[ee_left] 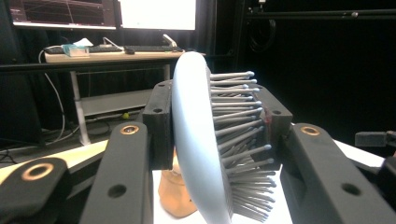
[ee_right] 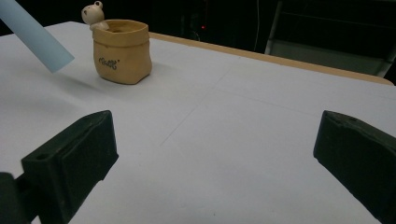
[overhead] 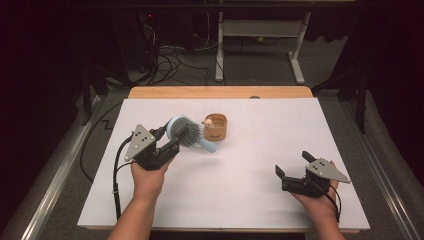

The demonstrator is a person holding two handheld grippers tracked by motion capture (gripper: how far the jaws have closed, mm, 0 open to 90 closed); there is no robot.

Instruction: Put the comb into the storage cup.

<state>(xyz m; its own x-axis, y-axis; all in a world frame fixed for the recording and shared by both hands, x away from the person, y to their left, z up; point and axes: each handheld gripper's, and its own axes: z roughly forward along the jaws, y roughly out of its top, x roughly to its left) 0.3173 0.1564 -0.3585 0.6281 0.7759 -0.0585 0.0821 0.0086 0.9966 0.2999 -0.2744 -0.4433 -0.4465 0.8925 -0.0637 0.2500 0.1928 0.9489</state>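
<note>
A light-blue hairbrush (overhead: 186, 132) with grey bristles is held off the white sheet at the left, my left gripper (overhead: 170, 138) shut on its head. In the left gripper view the brush head (ee_left: 196, 140) stands on edge between the jaws, bristles (ee_left: 238, 140) pointing right. Its handle (ee_right: 32, 37) slants down toward a tan sack-shaped pot (overhead: 215, 127) with a small bear figure on its rim; that pot (ee_right: 122, 50) stands upright just beyond the handle's tip. My right gripper (overhead: 295, 165) rests low at the right, open, nothing between its jaws.
A white sheet (overhead: 280, 130) covers the wooden table, whose far edge (overhead: 220, 92) shows bare. Beyond stand a desk frame (overhead: 260, 30) and loose cables (overhead: 170, 55) on the floor. A metal rail (overhead: 55, 175) runs along the left side.
</note>
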